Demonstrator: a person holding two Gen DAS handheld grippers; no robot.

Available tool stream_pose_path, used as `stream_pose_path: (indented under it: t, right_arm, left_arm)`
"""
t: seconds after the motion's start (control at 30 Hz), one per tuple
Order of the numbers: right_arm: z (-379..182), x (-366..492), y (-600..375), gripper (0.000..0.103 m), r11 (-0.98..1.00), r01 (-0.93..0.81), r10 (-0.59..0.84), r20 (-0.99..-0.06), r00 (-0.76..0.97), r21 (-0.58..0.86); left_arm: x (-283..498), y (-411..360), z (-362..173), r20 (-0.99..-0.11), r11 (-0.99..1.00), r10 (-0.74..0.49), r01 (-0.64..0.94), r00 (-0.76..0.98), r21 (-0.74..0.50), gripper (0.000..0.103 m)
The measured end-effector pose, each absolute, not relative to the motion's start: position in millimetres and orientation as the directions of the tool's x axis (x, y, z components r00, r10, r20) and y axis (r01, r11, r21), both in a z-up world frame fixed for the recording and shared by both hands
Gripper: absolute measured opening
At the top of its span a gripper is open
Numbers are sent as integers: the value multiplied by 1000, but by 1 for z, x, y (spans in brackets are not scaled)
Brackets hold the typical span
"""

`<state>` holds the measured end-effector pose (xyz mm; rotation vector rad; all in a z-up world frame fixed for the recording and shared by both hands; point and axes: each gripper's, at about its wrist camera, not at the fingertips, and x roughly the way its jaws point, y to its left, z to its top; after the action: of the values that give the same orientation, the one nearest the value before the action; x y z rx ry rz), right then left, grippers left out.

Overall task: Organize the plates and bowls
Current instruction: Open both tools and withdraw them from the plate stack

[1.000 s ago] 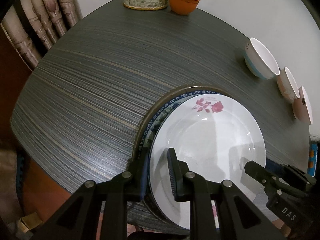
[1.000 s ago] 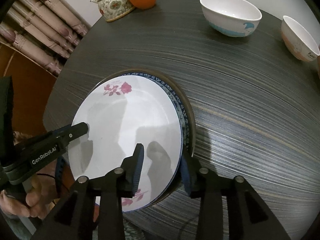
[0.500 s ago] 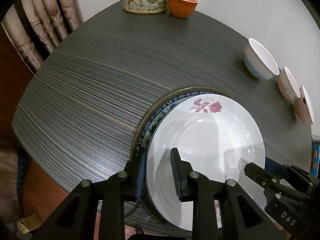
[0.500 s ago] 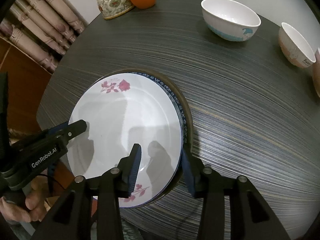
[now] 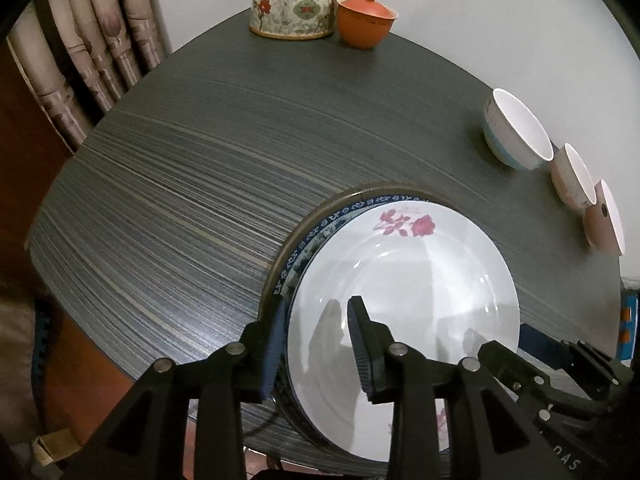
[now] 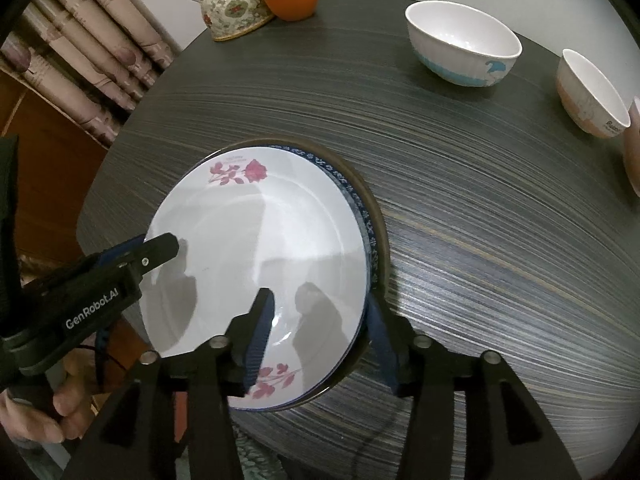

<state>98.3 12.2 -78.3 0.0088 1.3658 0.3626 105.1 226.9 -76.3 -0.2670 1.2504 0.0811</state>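
A white plate with red roses (image 5: 404,300) (image 6: 260,232) lies on top of a blue-patterned plate (image 5: 320,236) and a brown-rimmed plate, stacked near the table's front edge. My left gripper (image 5: 316,316) straddles the white plate's left rim, its jaws opening, with the pads apart from the rim. My right gripper (image 6: 320,308) straddles the right rim the same way, its jaws opening too. Each gripper shows in the other's view: the right gripper (image 5: 512,344) and the left gripper (image 6: 156,246). Three bowls stand at the right: a blue-banded bowl (image 6: 464,48), a smaller bowl (image 6: 592,92) and a third bowl (image 6: 634,148).
A floral teapot (image 5: 294,4) and an orange lidded cup (image 5: 366,20) stand at the far edge of the dark striped table (image 5: 200,184). Curtains (image 5: 100,40) hang at the left. A person's hand (image 6: 48,400) holds the left gripper's handle.
Both grippers' jaws have widened around the white plate's rim. The plate stays on the stack. Both views have tipped up slightly, so the teapot shows more fully.
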Motion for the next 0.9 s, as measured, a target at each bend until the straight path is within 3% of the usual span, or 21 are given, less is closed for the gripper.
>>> stream_pose_path:
  t: [0.53,0.9]
  right_arm:
    - [-67,87,-21,48,943,-190,308,-931,195,272]
    - [-63,71,-86,49,952,-65,306,-922,237,299]
  left_arm:
    - [90,198,-49,-926,970,-80,-185,369,-157,38]
    - [98,115,-36,-921,985,-151,-26,359,-172,41]
